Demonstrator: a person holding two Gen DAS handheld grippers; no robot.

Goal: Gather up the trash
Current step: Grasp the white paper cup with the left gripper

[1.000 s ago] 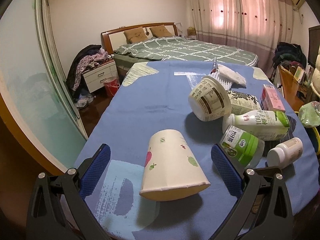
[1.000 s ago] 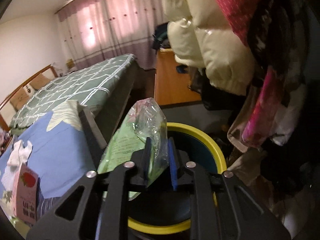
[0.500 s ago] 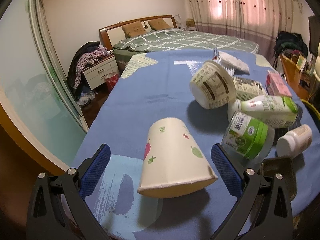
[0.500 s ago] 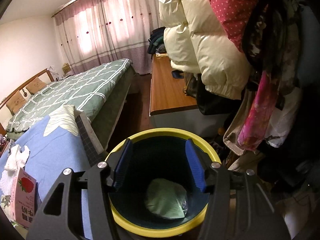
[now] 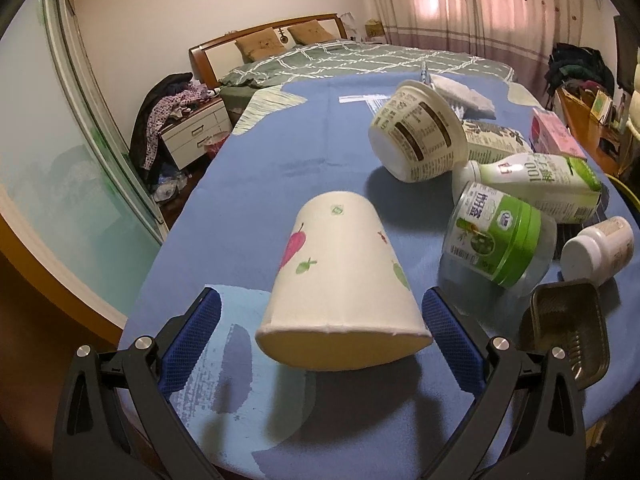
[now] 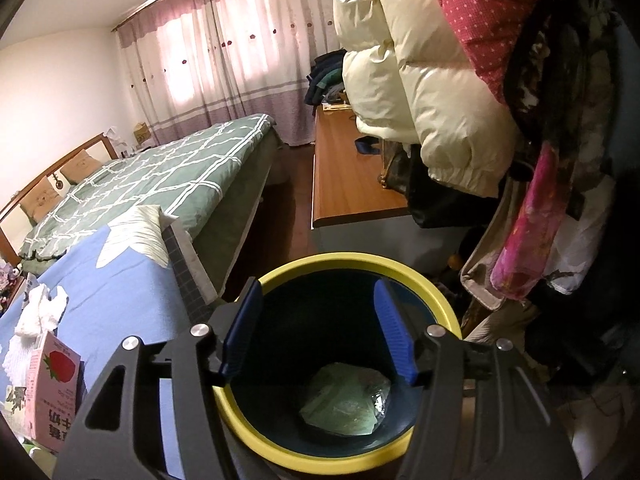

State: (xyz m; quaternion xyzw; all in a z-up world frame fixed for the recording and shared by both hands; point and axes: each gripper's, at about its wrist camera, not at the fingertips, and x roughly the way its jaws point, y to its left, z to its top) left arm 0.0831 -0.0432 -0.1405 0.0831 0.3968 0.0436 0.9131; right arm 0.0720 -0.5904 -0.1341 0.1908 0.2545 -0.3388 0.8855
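A white paper cup (image 5: 340,272) with fruit prints lies on its side on the blue tablecloth (image 5: 260,184). My left gripper (image 5: 320,300) is open, with one blue pad on each side of the cup's rim and neither touching it. In the right wrist view my right gripper (image 6: 316,286) hangs over a yellow-rimmed dark bin (image 6: 360,258). Its jaws are opening and nothing is between them. A crumpled green plastic bag (image 6: 344,404) lies at the bottom of the bin.
Right of the cup lie a noodle tub (image 5: 416,136), a milk bottle (image 5: 532,178), a green-labelled jar (image 5: 496,236), a small white bottle (image 5: 596,248), a foil tray (image 5: 568,332) and a pink carton (image 5: 554,136). Hanging coats (image 6: 420,80) crowd the bin's right side.
My right gripper let go of the green bag, which dropped into the bin, and its jaws spread apart. My left gripper sank closer to the paper cup, still open.
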